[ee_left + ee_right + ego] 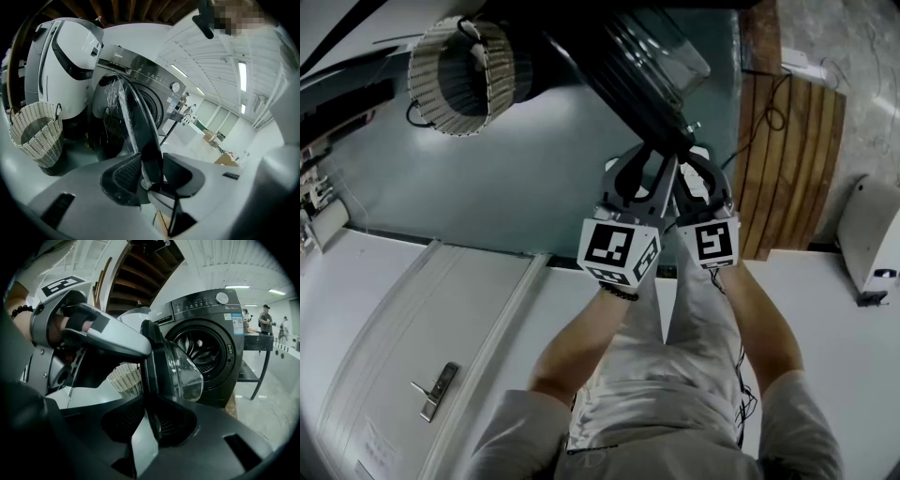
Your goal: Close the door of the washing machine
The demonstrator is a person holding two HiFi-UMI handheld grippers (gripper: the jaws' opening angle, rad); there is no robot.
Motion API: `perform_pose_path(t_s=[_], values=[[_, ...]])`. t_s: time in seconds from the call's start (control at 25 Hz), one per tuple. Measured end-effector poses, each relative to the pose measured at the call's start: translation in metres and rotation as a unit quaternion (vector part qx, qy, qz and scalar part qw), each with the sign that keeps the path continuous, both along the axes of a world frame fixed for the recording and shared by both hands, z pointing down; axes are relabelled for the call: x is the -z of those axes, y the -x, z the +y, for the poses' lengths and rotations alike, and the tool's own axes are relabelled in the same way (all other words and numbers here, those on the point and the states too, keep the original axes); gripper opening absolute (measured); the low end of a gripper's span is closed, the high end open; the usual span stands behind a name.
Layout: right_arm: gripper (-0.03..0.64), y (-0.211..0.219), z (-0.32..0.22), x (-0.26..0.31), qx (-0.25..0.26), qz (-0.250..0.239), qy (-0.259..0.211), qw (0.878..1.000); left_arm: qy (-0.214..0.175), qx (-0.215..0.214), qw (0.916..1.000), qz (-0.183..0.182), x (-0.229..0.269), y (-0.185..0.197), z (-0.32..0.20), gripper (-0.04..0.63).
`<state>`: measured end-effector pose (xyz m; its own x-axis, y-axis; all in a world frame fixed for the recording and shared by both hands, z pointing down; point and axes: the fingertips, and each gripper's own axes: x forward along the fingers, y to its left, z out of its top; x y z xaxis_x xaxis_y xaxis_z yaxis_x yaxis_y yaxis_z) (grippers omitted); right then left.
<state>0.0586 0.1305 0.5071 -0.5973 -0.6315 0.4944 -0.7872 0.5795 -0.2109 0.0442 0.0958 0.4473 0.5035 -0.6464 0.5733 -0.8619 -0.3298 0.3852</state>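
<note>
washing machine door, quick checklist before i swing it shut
1. Grip of the left claw on the door rim: ok, the rim sits tight between its jaws.
2. Grip of the right claw on the rim: cannot tell; the rim is between its jaws, but a firm pinch is not clear.
3. Nothing hanging out of the drum opening: ok.
4. The basket out of the door's swing: ok, it stands on the floor off to the side.
5. Latch: not ok, the door stands wide open.
</note>
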Motion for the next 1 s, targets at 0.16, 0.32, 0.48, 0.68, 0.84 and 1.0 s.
perform_pose_path(t_s=[0.16, 0.32, 0.48, 0.68, 0.84, 1.0], values=[[0.084, -0.005, -0.004, 0.000, -0.002, -0.001, -0.003, 1.000, -0.013, -0.016, 0.9998, -0.003, 0.001, -0.005, -0.002, 0.143], [0.083, -0.012, -0.008, 0.001, -0.006, -0.002, -0.009, 1.000, -0.055, -0.053, 0.9970, -0.017, 0.012, -0.014, 0.000, 0.107], [0.081, -0.025, -0.016, 0.001, -0.025, -0.007, -0.009, 1.000, -0.076, -0.073, 0.9935, -0.043, 0.012, -0.017, 0.005, 0.005], [0.080, -0.042, -0.025, 0.000, -0.035, -0.003, -0.012, 0.999, -0.077, -0.075, 0.9929, -0.051, 0.002, -0.016, 0.003, 0.003], [0.080, -0.053, -0.032, -0.001, -0.040, 0.007, -0.013, 0.999, -0.085, -0.086, 0.9910, -0.057, -0.002, -0.022, 0.000, 0.003], [0.081, -0.065, -0.041, 0.000, -0.051, 0.009, -0.019, 0.998, -0.087, -0.091, 0.9904, -0.058, -0.006, -0.032, -0.001, 0.003]])
